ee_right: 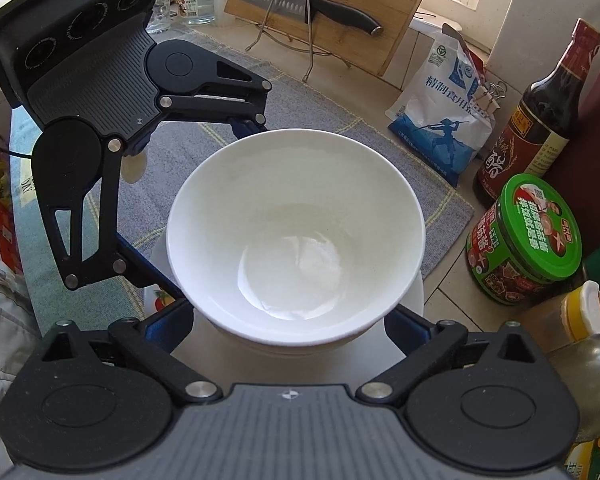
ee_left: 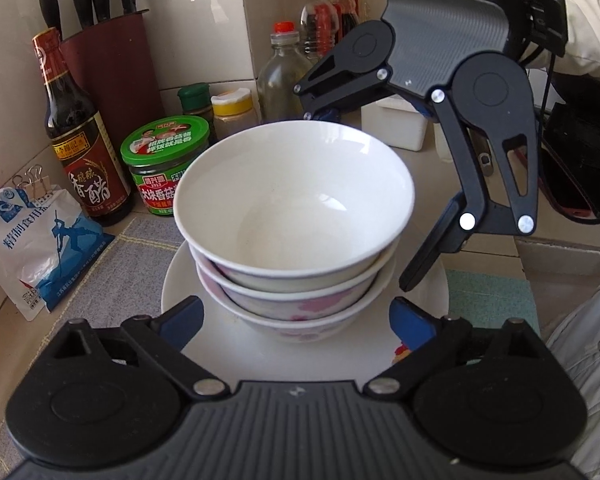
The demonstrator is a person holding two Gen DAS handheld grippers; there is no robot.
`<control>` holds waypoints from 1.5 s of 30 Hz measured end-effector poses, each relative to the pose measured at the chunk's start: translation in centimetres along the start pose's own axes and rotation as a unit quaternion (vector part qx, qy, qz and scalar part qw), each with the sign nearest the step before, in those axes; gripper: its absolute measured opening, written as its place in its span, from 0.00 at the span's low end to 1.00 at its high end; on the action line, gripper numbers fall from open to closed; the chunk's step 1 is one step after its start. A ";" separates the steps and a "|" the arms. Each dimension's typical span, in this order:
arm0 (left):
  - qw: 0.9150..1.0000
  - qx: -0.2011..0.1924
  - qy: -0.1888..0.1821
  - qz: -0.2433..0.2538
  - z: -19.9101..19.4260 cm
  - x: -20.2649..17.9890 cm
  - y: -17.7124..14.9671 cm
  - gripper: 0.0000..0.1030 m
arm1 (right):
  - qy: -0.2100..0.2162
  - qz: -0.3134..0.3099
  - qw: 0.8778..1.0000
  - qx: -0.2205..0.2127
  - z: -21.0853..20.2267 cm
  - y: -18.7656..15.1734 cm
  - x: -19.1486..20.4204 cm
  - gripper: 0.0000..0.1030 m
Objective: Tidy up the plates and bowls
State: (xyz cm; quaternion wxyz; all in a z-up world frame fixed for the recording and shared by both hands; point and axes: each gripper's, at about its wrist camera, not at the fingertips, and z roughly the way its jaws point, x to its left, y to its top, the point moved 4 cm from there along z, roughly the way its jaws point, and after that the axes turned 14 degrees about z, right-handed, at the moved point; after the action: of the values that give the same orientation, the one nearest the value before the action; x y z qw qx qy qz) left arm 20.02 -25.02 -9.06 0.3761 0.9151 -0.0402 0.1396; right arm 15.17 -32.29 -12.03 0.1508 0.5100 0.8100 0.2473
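Observation:
Three bowls are stacked on a white plate (ee_left: 228, 356) on a grey mat. The top bowl (ee_left: 296, 196) is plain white; the two under it (ee_left: 300, 304) have pink flower prints. My left gripper (ee_left: 296, 320) is open, its blue-padded fingers either side of the stack's base above the plate. My right gripper (ee_right: 288, 320) is open too, its fingers either side of the top bowl (ee_right: 296, 232) below the rim. Each gripper shows in the other's view, on opposite sides of the stack: the right one (ee_left: 380, 196), the left one (ee_right: 204, 212).
A green-lidded jar (ee_left: 168, 164), vinegar bottle (ee_left: 80, 148), salt bag (ee_left: 40, 248), knife block (ee_left: 112, 64) and several bottles (ee_left: 284, 76) crowd the wall side. A cutting board (ee_right: 328, 4) with a knife (ee_right: 312, 2) leans behind the grey mat (ee_right: 180, 152).

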 end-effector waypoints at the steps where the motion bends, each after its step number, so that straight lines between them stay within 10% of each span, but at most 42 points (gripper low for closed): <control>1: 1.000 0.000 0.006 -0.002 -0.2 -0.1 -0.1 0.97 | -0.006 0.002 1.000 0.000 -0.1 0.0 0.1 1.00; 13: 0.987 -0.071 0.107 -0.094 -6.8 -1.9 -0.3 0.99 | -0.141 0.177 0.973 -0.045 -2.9 -0.9 1.9 1.00; 23: 0.952 0.005 0.176 -0.251 -10.8 -1.8 -1.0 0.99 | -0.258 0.474 0.832 -0.128 -6.9 -4.4 6.8 1.00; 26: 0.947 0.011 0.201 -0.251 -12.4 -2.2 -0.6 0.99 | -0.276 0.497 0.811 -0.138 -7.6 -4.6 8.9 1.00; 45: 0.944 0.020 0.225 -0.242 -15.3 -3.4 -0.3 0.99 | -0.310 0.489 0.800 -0.156 -9.1 -3.7 13.2 1.00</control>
State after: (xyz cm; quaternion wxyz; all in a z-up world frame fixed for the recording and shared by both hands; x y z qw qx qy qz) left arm 13.37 -14.22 0.15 0.3795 0.8493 0.2712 0.2472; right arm 2.11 -23.95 -6.40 0.3306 0.8573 0.3134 0.2397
